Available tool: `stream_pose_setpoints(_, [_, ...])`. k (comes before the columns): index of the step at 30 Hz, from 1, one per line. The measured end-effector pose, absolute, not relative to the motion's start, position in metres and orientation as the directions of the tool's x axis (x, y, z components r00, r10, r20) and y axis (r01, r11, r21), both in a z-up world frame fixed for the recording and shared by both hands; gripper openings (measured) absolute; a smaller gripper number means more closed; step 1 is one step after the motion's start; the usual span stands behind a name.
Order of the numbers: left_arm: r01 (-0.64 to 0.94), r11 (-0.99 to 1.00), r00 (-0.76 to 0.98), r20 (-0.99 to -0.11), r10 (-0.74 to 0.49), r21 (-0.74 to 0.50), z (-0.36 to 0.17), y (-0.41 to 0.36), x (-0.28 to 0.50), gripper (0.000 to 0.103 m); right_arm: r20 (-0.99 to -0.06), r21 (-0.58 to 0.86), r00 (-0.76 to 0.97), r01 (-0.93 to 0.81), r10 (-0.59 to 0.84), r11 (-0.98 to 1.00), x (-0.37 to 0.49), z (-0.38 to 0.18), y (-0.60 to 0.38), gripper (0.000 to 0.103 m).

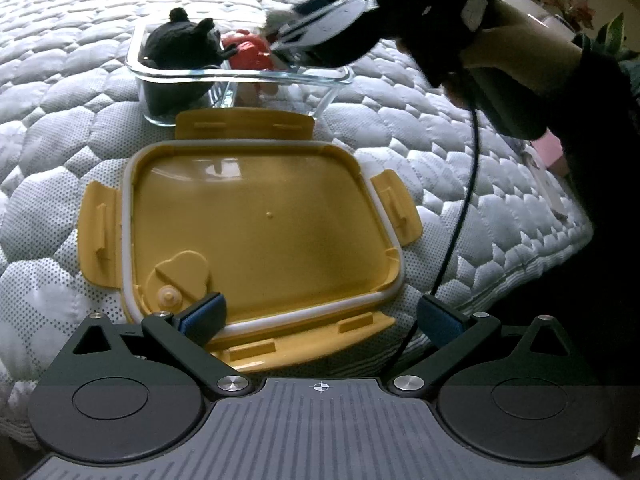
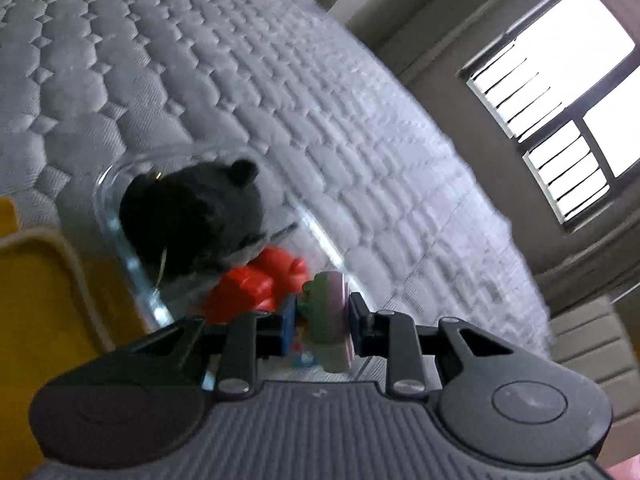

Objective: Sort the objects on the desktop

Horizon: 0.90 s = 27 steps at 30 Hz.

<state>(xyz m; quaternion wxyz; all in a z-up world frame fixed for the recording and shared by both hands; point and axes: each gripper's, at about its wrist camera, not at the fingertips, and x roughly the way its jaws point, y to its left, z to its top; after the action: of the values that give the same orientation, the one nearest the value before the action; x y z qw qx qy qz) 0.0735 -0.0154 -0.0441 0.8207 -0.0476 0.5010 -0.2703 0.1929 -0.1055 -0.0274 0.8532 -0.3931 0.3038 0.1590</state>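
Note:
A clear glass container [image 1: 240, 76] [image 2: 120, 240] rests on the quilted mattress with a black plush toy [image 1: 182, 42] [image 2: 192, 216] and a red toy [image 1: 250, 54] [image 2: 256, 284] inside. Over its right end, my right gripper [image 2: 322, 316] [image 1: 280, 38] is shut on a small green and pink toy [image 2: 330, 316]. The yellow lid [image 1: 256, 220] lies upside down in front of the container. My left gripper [image 1: 320, 316] hangs open over the lid's near edge, with nothing between its fingers.
White quilted mattress [image 1: 80, 120] spreads all around; its right edge [image 1: 560, 256] drops off beside a person's dark sleeve [image 1: 600, 160]. A black cable [image 1: 460, 216] hangs from the right gripper. A window [image 2: 560, 112] and wall lie beyond the bed.

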Motion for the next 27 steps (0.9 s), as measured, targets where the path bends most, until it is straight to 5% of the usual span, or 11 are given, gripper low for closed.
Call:
stream_pose_setpoints(4, [0.395, 0.849, 0.352, -0.795, -0.493, -0.351, -0.044, -0.016, 0.074, 0.103, -0.723, -0.413, 0.686, -0.524, 0.082, 0.745, 0.197, -0.006, -0.125, 0.044])
stream_pose_setpoints(11, [0.4, 0.852, 0.356, -0.799, -0.485, -0.339, -0.045, -0.018, 0.073, 0.103, -0.708, -0.095, 0.69, -0.3, 0.147, 0.949, 0.227, 0.035, -0.172, 0.043])
stream_pose_setpoints(22, [0.406, 0.847, 0.354, -0.796, -0.492, -0.343, -0.045, -0.017, 0.073, 0.103, -0.79, 0.019, 0.571, -0.342, 0.224, 0.939, 0.244, 0.005, -0.167, 0.038])
stream_pose_setpoints(27, [0.415, 0.846, 0.355, -0.796, -0.489, -0.335, -0.046, -0.018, 0.073, 0.103, -0.847, -0.065, 0.504, -0.413, 0.169, 0.908, 0.23, -0.007, -0.158, 0.032])
